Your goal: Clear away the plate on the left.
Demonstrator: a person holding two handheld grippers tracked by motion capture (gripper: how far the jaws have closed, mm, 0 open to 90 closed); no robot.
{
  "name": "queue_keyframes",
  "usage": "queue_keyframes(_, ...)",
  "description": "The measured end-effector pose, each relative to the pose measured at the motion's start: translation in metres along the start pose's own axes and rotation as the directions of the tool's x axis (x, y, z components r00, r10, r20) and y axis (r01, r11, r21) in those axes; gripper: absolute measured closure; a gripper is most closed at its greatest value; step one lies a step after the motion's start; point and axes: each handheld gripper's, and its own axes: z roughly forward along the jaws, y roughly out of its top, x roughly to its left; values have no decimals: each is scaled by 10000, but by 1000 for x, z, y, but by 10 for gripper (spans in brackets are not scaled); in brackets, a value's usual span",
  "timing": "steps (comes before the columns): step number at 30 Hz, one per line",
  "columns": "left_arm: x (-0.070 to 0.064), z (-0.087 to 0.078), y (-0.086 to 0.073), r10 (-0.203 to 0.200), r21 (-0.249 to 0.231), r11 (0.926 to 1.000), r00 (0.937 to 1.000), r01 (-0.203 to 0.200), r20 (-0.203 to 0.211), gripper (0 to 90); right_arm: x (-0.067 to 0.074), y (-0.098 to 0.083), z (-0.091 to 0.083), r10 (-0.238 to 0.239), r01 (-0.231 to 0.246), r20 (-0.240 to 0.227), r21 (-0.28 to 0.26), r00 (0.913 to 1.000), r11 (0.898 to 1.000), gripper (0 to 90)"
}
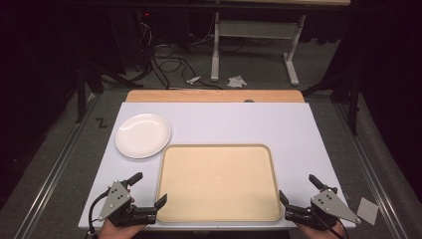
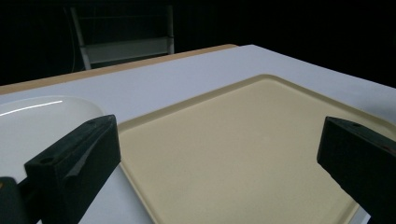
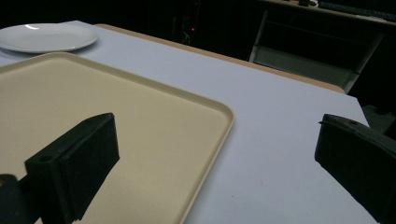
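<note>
A beige tray (image 1: pixel 217 149) lies empty on the white tabletop near the front edge; its rim (image 2: pixel 205 95) and corner (image 3: pixel 224 112) appear in both gripper views. A white plate (image 1: pixel 143 135) sits behind the tray's left corner, also visible as the plate (image 2: pixel 42 109) and the plate (image 3: pixel 46 36). My left gripper (image 1: pixel 149 188) rests at the tray's front left corner, jaws wide apart, nothing between them (image 2: pixel 219 154). My right gripper (image 1: pixel 298 188) sits at the tray's front right corner, also wide apart and empty (image 3: pixel 217 154).
The white tabletop (image 1: pixel 278 124) runs back to a wooden strip (image 1: pixel 214 95). Beyond it the floor holds cables (image 1: pixel 169 62) and a table frame (image 1: pixel 254 35). A small white sheet (image 1: pixel 367 209) lies on the floor at the right.
</note>
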Motion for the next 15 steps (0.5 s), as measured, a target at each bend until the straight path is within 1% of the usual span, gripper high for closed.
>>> queue_keyframes(2,-1,1,0,56,40,10000,10000,-56,-20,1,-1,-1,0,50,-50,21,5,10000,10000,7)
queue_keyframes(7,1,2,-1,33,80,10000,9999,-32,-125,1,-3,-1,0,79,-79,30,-21,10000,10000,6)
queue_keyframes(8,2,2,-1,12,85,10000,9999,-10,-162,1,-3,-1,0,192,-192,30,-6,9998,9998,7)
queue_keyframes(11,5,3,-1,-101,131,9999,9997,103,-208,1,-5,-1,1,100,-100,42,-6,9999,9999,7)
queue_keyframes(12,6,3,-2,-141,123,9998,9997,144,-207,1,-5,-2,1,177,-177,37,15,9998,9998,6)
queue_keyframes(15,7,4,-2,-149,135,9998,9996,152,-223,1,-5,-2,1,197,-198,54,8,9998,9998,6)
